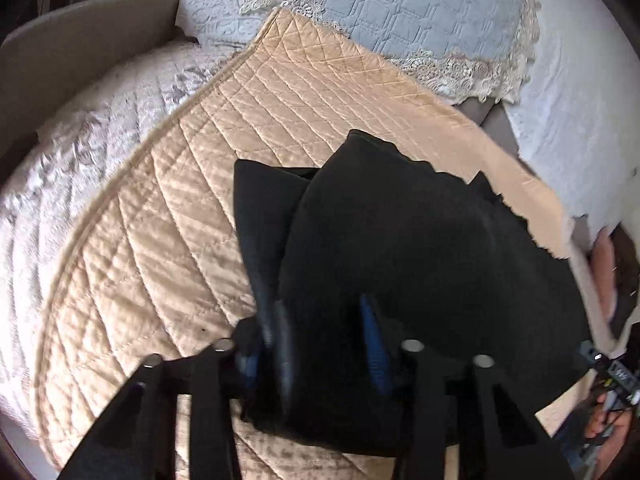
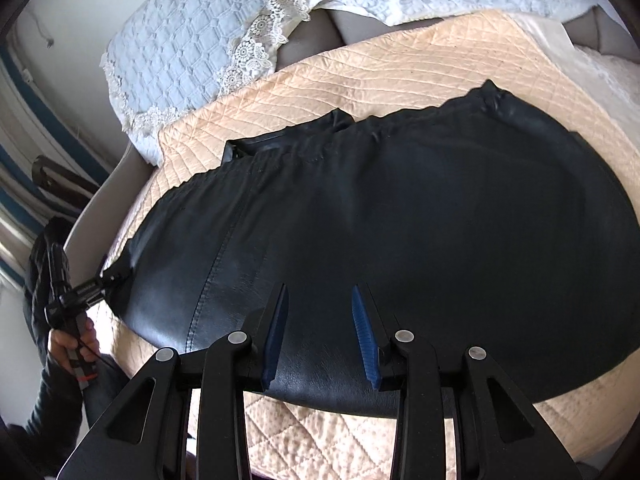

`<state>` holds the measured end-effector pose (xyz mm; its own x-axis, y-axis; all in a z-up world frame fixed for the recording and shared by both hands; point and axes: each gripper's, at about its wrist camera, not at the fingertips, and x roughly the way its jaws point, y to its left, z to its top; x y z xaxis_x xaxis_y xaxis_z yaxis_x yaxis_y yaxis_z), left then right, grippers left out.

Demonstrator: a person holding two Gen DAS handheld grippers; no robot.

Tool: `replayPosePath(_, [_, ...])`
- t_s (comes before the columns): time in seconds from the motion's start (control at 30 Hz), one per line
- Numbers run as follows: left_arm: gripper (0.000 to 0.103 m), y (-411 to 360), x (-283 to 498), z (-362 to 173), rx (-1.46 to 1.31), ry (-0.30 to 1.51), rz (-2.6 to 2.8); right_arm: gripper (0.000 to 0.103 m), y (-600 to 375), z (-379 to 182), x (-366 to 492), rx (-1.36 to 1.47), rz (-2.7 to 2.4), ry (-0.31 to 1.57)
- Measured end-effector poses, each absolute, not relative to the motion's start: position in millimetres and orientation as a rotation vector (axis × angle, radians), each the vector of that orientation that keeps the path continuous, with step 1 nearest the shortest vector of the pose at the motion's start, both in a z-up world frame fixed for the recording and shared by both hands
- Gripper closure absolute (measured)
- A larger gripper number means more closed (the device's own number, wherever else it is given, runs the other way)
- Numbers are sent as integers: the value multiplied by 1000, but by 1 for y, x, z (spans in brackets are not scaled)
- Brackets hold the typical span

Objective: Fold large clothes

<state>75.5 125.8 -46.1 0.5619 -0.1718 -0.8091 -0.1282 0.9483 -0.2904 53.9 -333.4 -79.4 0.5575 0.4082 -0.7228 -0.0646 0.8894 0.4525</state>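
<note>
The left gripper point(image 2: 110, 276) pinches the black leather garment point(image 2: 400, 220) at the left edge of the peach quilt point(image 2: 400, 60); lace-trimmed pillows point(image 2: 180, 60) lie behind. The right gripper point(image 2: 320, 304) hovers half-open over the garment's near edge, gripping nothing.

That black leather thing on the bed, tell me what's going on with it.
A person is folding a black leather garment spread on a peach quilted cover over the bed. The left claw sits at the garment's far left edge, with dark material bunched between its fingers in the left wrist view. The right claw hovers over the near edge with its blue pads apart and not pressing the leather. Lace-trimmed pillows lie behind. The fold looks partly done.
</note>
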Motion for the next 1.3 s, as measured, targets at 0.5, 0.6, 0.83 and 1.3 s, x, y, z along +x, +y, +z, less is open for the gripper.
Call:
replayPosePath(0.5, [91, 29, 73, 89, -313, 773, -379, 68, -342, -55, 32, 457, 332, 832])
replayPosePath(0.6, [92, -19, 81, 85, -288, 790, -481, 68, -347, -55, 28, 483, 331, 822])
replayPosePath(0.83, [99, -115, 103, -3, -245, 988, -615, 68, -363, -68, 21, 569, 322, 841])
replayPosePath(1.3, [74, -59, 70, 15, -212, 882, -534, 46, -326, -84, 63, 690, 500, 894])
